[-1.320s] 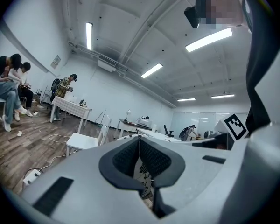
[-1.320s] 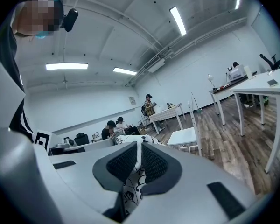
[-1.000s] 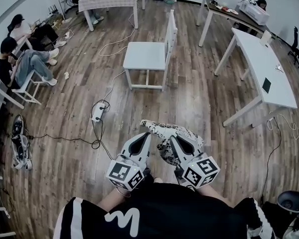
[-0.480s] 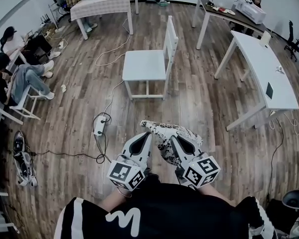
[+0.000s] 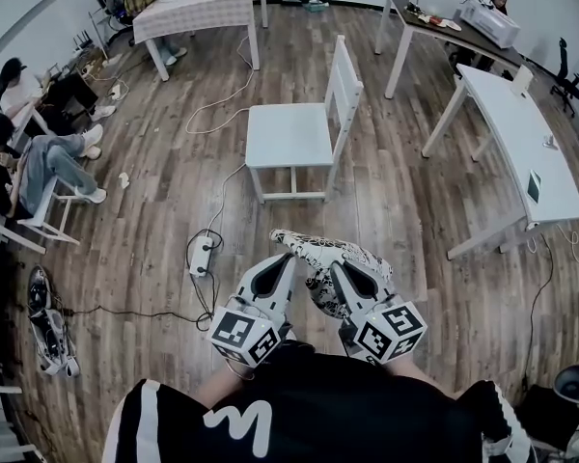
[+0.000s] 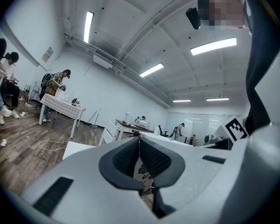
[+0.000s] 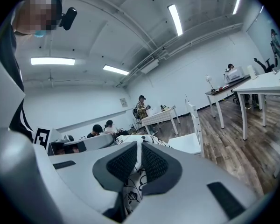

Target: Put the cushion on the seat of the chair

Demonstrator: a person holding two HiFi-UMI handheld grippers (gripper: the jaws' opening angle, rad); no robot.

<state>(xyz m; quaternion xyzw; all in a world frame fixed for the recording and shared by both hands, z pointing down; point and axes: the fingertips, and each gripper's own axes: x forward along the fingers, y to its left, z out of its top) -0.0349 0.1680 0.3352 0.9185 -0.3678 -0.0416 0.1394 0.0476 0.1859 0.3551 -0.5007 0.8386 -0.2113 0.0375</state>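
The cushion [image 5: 330, 258], white with a black pattern, hangs in front of the person between both grippers. My left gripper [image 5: 288, 259] is shut on its left edge, and a strip of the fabric [image 6: 145, 172] shows between its pads. My right gripper [image 5: 339, 269] is shut on the right edge, with patterned cloth [image 7: 132, 190] pinched in its jaws. The white wooden chair [image 5: 289, 134] stands ahead on the floor with its seat bare and its backrest on the right. Its seat [image 6: 77, 148] also shows in the left gripper view, and the chair [image 7: 190, 143] in the right gripper view.
A power strip [image 5: 202, 256] and cables lie on the floor left of the path to the chair. Long white tables [image 5: 517, 143] stand at the right, and a cloth-covered table [image 5: 198, 8] at the back. People sit at the far left [image 5: 19, 162].
The chair has come nearer and sits lower in the head view. Both grippers keep the same hold on the cushion in front of the body.
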